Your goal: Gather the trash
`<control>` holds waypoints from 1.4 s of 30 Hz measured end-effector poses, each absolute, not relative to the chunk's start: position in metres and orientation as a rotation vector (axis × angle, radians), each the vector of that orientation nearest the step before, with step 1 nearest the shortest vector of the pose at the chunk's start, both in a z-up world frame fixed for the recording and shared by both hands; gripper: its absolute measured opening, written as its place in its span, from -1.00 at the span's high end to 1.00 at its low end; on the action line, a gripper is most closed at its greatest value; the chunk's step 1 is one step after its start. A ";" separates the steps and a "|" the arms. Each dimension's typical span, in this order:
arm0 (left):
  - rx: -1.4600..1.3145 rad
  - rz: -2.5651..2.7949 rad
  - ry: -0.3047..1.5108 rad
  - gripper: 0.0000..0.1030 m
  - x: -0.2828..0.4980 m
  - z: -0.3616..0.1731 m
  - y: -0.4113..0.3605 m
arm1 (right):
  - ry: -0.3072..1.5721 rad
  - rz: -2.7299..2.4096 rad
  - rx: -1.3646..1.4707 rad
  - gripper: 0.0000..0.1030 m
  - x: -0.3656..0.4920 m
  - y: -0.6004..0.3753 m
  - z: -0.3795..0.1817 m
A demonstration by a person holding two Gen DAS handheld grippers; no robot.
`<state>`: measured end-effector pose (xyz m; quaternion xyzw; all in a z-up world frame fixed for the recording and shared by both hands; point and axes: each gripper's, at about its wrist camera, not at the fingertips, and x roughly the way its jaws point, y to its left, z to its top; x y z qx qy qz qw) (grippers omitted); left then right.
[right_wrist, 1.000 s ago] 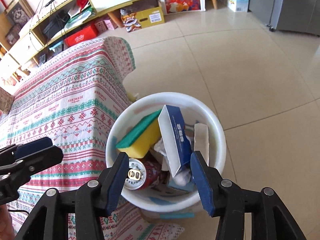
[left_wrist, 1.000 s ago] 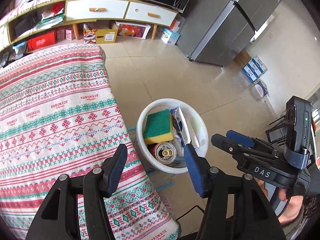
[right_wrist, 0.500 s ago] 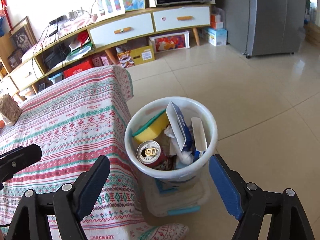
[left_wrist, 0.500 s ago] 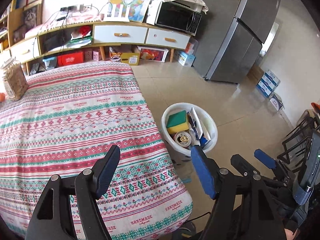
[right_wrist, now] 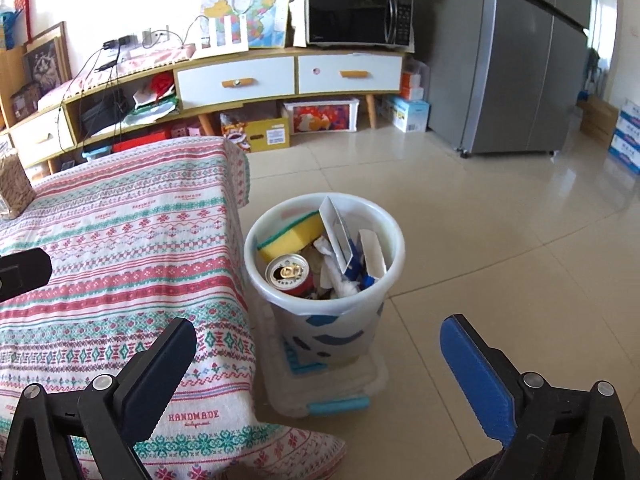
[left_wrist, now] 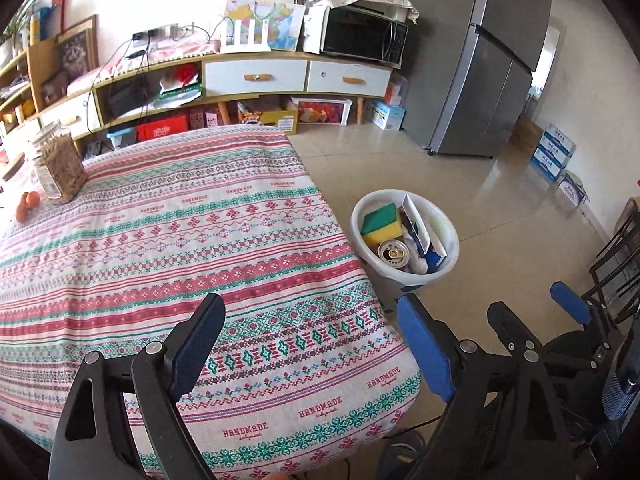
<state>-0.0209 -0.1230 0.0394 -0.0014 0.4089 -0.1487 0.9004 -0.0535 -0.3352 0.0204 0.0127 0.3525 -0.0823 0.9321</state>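
Observation:
A white bin stands on the floor by the table's corner. It holds a green-and-yellow sponge, a red drink can, a blue-and-white carton and crumpled tissue. My left gripper hovers over the table's near corner, its jaws opening with nothing between them. My right gripper hangs back from the bin, above the floor. Its jaws are opening wide too and hold nothing.
The table wears a patterned cloth, with a jar and oranges at its far left. The bin rests on a clear lidded box. A fridge, a low cabinet and a black chair frame ring the tiled floor.
Both grippers have drawn back from over the bin and tilted up, so the bin looks smaller and farther off. Both pairs of jaws have widened. The trash in the bin has not shifted.

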 end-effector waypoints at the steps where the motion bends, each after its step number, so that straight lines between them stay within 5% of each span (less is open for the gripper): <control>1: -0.001 -0.308 0.845 -0.76 -0.021 0.039 -0.123 | 0.720 -0.175 0.023 -0.98 -0.052 -0.335 0.020; 9: 0.013 -0.293 0.839 -0.94 -0.016 0.032 -0.126 | 0.727 -0.225 0.026 -0.98 -0.043 -0.337 0.014; 42: 0.024 -0.300 0.838 -0.99 -0.016 0.030 -0.131 | 0.747 -0.232 0.010 -0.99 -0.037 -0.335 0.010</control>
